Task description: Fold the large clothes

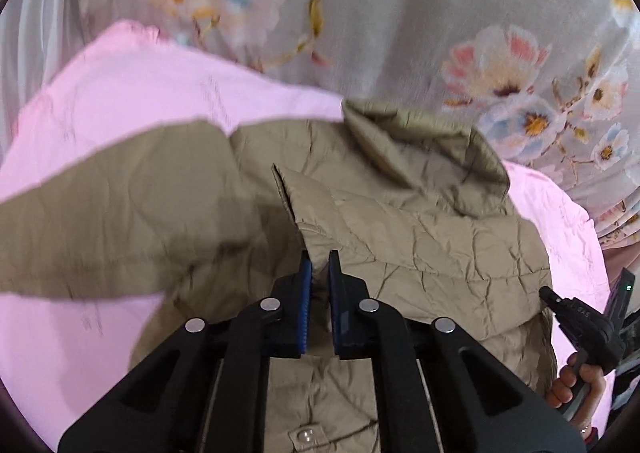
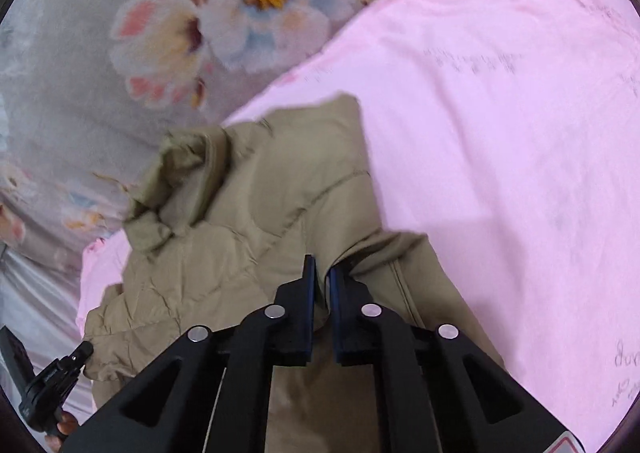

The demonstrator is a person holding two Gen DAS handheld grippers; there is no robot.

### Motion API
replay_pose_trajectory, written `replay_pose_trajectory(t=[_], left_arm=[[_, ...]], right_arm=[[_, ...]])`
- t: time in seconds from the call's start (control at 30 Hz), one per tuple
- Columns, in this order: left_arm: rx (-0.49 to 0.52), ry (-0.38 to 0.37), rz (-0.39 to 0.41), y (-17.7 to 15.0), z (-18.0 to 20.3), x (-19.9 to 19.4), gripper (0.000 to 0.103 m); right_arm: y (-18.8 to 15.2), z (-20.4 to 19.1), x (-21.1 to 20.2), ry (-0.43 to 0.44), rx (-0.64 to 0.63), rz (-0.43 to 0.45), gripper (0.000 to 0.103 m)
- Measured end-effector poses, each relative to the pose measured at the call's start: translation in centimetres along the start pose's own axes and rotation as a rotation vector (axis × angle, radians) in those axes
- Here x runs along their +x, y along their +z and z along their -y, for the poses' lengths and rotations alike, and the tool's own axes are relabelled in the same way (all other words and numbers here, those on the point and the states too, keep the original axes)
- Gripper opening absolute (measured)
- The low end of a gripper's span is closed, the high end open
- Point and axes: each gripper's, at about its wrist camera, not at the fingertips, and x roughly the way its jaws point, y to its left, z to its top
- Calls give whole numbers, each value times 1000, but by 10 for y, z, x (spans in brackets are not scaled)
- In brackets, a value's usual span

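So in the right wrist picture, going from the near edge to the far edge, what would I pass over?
The right gripper pinching the khaki jacket, then the pink sheet, then the flowered bedspread farthest off.

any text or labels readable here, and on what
Nothing reads clearly.
Pink sheet: faint grey printed lines and handwriting-like script near its edge, too blurred to read.
Other claw's body: small pale marking, too small to tell.
Khaki jacket: no text visible.
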Motion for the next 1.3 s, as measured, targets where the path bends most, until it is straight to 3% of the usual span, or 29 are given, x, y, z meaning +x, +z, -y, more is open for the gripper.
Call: replay_pose_trajectory(t=[0.13,0.3,0.4,0.53,0.83,1.17,1.27,1.3], left_arm=[[71,101,40,0,4,11,7],[115,200,-57,-38,-9,68,7],[119,218,-27,-52,-13,74,9],[147,258,-3,-59,-8,73,11],[149,277,-14,-91,-3,55,12],[143,252,-31,-141,-7,5,12],[110,226,-52,-132,-15,-8,23],[111,221,-55,-128,-15,-14,33]], right_arm=[[-1,-30,-13,-45,-169,102,5],[-8,-19,23,-133,-194,-6,5],[-13,-15,34,-151,-200,-35,5],[-22,-18,33,-189,-258,-7,6],[-41,-7,16,-199,-266,-11,5],[-82,15,-30,-168,-249,-29,8],[-80,6,-48,-210,-271,-43,21],[-81,1,-60,-211,-288,-20,27]])
